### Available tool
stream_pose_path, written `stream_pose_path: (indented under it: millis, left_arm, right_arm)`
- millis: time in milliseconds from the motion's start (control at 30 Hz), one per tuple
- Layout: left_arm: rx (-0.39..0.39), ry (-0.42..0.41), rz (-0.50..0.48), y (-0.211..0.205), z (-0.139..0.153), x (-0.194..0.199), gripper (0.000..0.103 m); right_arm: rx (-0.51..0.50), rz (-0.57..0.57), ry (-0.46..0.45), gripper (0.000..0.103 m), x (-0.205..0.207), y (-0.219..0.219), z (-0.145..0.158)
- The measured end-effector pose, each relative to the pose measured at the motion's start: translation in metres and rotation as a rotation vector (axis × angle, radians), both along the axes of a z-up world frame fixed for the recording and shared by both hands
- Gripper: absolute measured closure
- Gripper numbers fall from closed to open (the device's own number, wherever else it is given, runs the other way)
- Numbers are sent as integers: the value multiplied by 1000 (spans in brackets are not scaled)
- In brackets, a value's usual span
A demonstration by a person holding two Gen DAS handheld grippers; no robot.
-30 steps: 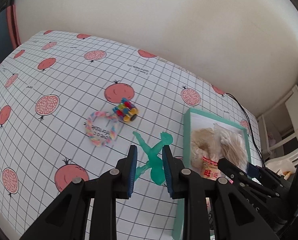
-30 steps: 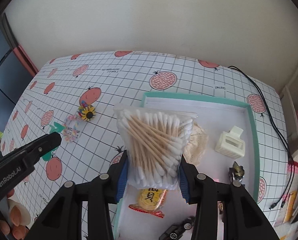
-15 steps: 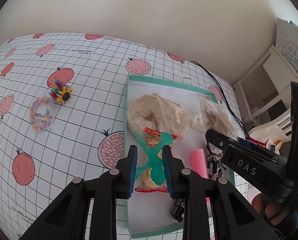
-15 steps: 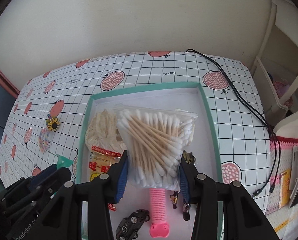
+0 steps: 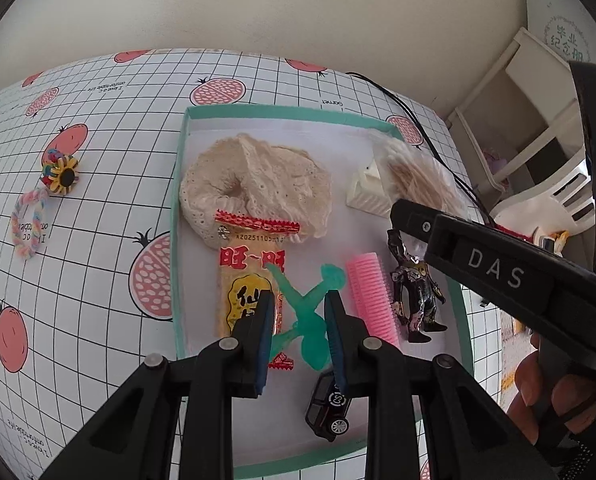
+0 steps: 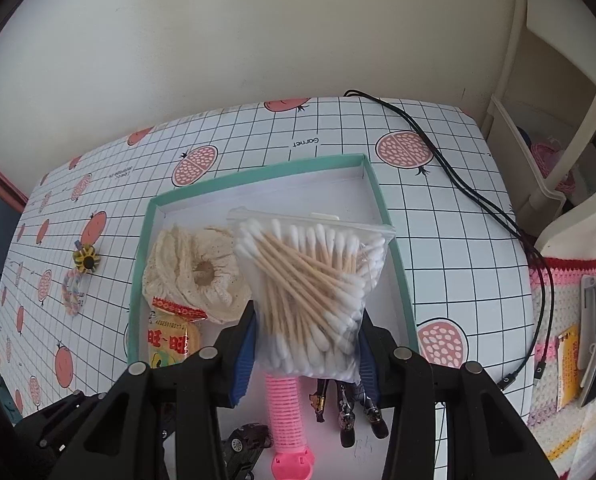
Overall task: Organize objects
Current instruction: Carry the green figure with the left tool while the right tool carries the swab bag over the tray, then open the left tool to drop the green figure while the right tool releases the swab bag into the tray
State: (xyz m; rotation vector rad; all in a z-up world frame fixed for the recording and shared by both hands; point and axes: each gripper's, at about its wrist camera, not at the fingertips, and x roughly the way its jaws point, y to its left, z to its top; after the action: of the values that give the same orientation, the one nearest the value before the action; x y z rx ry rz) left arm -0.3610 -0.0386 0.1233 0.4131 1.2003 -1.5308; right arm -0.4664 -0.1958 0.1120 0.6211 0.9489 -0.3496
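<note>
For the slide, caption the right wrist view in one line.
Right gripper holds a bag of cotton swabs above the teal tray, over the pink comb.

One teal tray holds one lace scrunchie, one snack packet, one pink comb, one toy car, one dark figure, one cream clip. Two hair ties lie at the frame's left.

Both wrist views look steeply down, close, sharing the tray.
</note>
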Motion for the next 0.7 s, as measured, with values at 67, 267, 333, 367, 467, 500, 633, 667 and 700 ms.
stream_pose_path:
  millis: [67, 267, 333, 367, 467, 500, 633, 667, 700]
  left_arm:
    - [6, -2, -6, -1, -2, -3, 76]
    - [19, -22, -19, -1, -6, -13, 76]
    - [26, -24, -21, -1, -9, -15, 76]
    - [28, -23, -21, -2, -9, -16, 76]
    - [31, -28, -21, -1, -10, -19, 76]
    - [31, -29, -21, -1, -10, -19, 76]
    - [38, -28, -18, -5, -13, -21, 76]
    - [41, -28, -15, -6, -13, -21, 76]
    - [43, -30, -15, -6, -14, -22, 76]
  right_arm:
    - [3, 8, 0, 56, 2, 1, -2]
    - [5, 31, 13, 56, 7, 7, -8]
    - [6, 37, 22, 56, 9, 7, -11]
    - [7, 41, 26, 56, 10, 8, -12]
    - [0, 50, 33, 56, 11, 10, -15]
    - [-5, 52, 36, 56, 11, 10, -15]
    - [-6, 66, 31, 55, 13, 13, -14]
    - [-10, 68, 32, 54, 14, 13, -14]
    - [-13, 70, 33, 54, 14, 14, -14]
